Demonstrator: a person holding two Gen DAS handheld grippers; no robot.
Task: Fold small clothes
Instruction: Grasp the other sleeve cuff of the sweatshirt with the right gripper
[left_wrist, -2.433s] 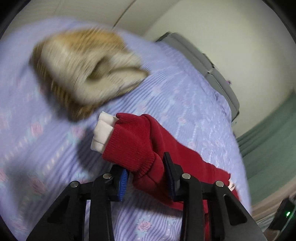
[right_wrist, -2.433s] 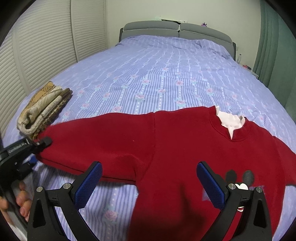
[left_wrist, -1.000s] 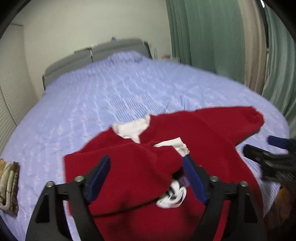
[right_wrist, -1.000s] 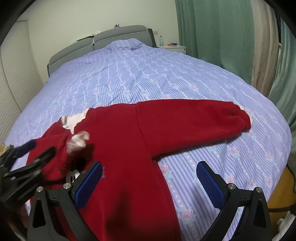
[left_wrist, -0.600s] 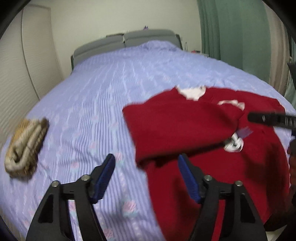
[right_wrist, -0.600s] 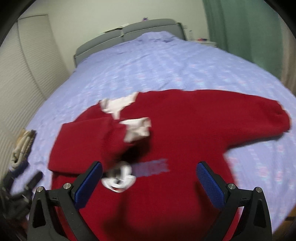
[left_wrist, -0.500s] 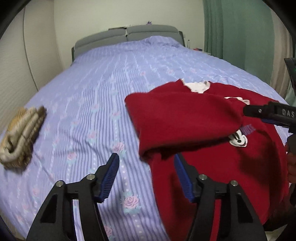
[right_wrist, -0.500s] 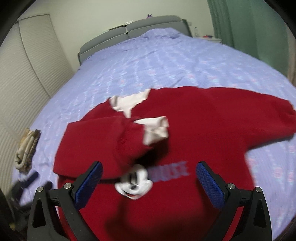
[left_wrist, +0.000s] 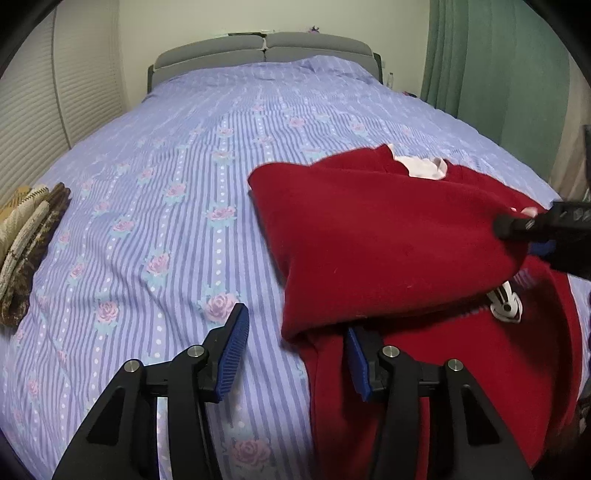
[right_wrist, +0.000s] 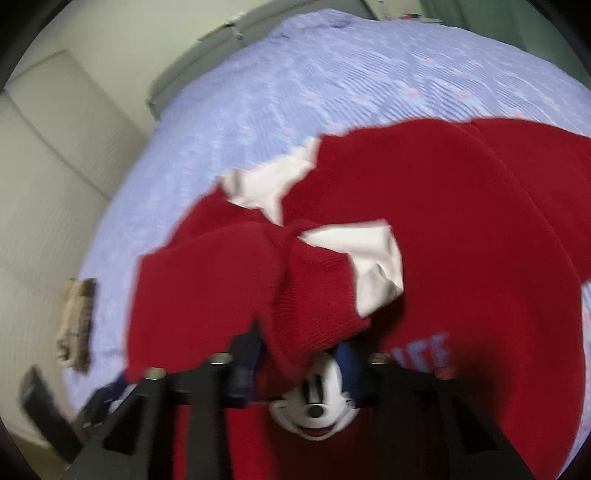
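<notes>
Right wrist: my right claw (right_wrist: 301, 363) just clenched on the sleeve (right_wrist: 310, 295) folded across the sweater (right_wrist: 461, 229); left claw (left_wrist: 293, 352) narrowing, empty.

My right gripper (right_wrist: 299, 363) has just been closing its jaws, now clamped on the folded sleeve cuff (right_wrist: 314, 306) of the red sweater (right_wrist: 461, 229); blurry. Bed (right_wrist: 295, 88) underneath, folded beige knit (right_wrist: 75, 325) near its left edge.

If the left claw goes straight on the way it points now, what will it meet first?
Probably the folded edge of the red sweater, just beyond the left claw, or the bedsheet beside it; depth is unclear.
</notes>
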